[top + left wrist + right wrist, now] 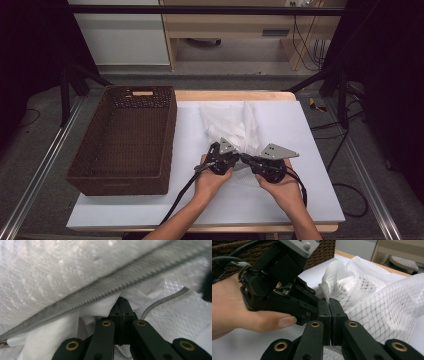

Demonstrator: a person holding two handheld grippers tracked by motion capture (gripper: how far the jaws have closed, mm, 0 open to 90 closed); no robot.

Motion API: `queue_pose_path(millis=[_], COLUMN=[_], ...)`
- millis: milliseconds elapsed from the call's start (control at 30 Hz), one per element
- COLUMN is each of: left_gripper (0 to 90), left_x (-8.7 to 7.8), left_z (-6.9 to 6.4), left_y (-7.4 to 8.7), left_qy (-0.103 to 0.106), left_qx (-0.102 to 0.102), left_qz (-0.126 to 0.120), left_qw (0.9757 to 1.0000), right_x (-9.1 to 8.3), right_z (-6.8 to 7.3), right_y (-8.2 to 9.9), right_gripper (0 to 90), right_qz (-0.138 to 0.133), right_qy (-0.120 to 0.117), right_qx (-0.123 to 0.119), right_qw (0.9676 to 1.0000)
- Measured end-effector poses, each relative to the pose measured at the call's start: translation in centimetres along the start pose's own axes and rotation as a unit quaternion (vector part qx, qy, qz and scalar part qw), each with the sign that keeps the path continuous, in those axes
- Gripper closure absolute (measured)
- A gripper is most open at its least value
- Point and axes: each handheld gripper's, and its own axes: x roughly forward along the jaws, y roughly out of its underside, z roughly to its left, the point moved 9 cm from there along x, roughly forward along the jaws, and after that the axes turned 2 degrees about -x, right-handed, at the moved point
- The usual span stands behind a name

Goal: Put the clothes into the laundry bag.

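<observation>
A white mesh bag [232,125] lies crumpled on the white table top [305,195], right of the basket. Both grippers meet at its near edge. My left gripper [238,157] is shut, and in the left gripper view its tips [121,302] are tucked into white fabric just under the bag's grey zipper [100,288]. My right gripper [246,159] is shut too. In the right gripper view its tips [329,303] pinch the hem of the mesh bag [367,297], with the left gripper [320,305] and the hand holding it close on the left.
A deep brown woven basket [167,140] stands at the table's left side, and its wall [322,252] also rises behind the left gripper. Metal rails run along both table sides. Cables trail from the grippers toward the near edge.
</observation>
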Motion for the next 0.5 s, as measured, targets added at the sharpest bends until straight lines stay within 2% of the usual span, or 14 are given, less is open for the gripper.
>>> queue_pose_path(millis=[167, 333, 500], left_gripper=[90.0, 90.0, 90.0], left_x=[0.4, 0.8, 0.9], left_z=[0.5, 1.0, 1.4], left_y=[-0.1, -0.2, -0.3], left_qy=[-0.004, -0.010, -0.015], left_qx=[-0.008, -0.025, -0.029], left_qz=[-0.007, -0.016, -0.018], left_qw=[0.9999, 0.9995, 0.9993], right_x=[0.0, 0.1, 0.1], right_z=[0.1, 0.1, 0.1], right_y=[0.0, 0.2, 0.2], right_gripper=[89.5, 89.5, 89.5], right_qz=[0.001, 0.004, 0.004], right_qy=[-0.002, -0.004, -0.004], right_qx=[-0.001, 0.001, 0.001], right_qw=[1.0000, 1.0000, 1.0000])
